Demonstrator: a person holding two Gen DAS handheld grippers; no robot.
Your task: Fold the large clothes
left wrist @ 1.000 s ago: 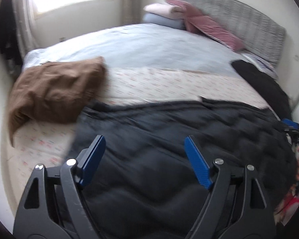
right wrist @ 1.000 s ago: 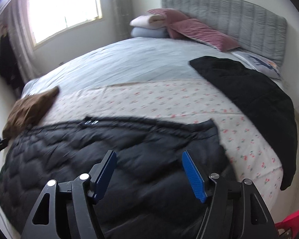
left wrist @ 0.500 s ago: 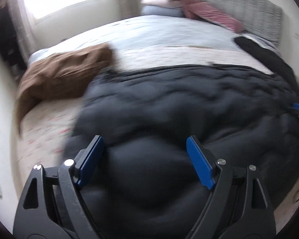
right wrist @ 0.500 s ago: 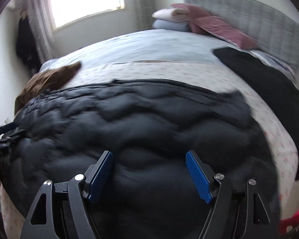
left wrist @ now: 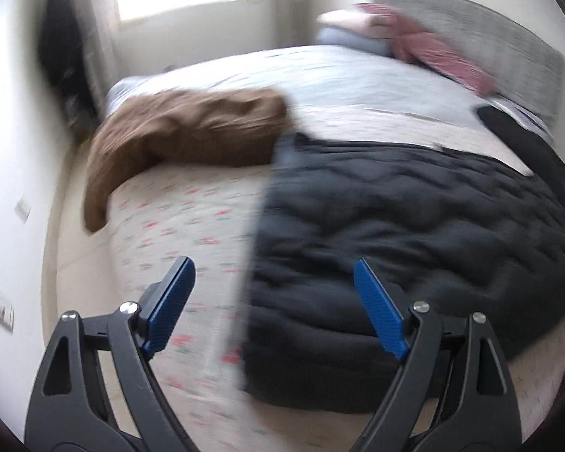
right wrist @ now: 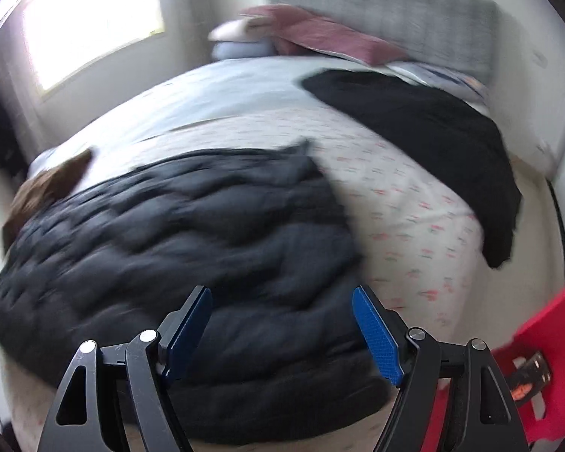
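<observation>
A dark quilted puffer coat [left wrist: 414, 226] lies spread flat on the bed's floral sheet [left wrist: 177, 226], near the foot edge; it also shows in the right wrist view [right wrist: 192, 233]. My left gripper [left wrist: 273, 301] is open and empty, above the coat's left edge where it meets the sheet. My right gripper [right wrist: 282, 320] is open and empty, above the coat's near right part. Both views are motion-blurred.
A brown garment [left wrist: 184, 132] lies at the bed's left side. A black garment [right wrist: 425, 132] drapes over the right side. Pillows [right wrist: 312, 34] and a grey headboard [right wrist: 395, 11] are at the far end. A red object [right wrist: 538, 358] stands at lower right.
Both grippers have pulled back and up from the coat. The left view has swung left, past the coat's left edge; the right view has swung right, showing bare sheet and the red object.
</observation>
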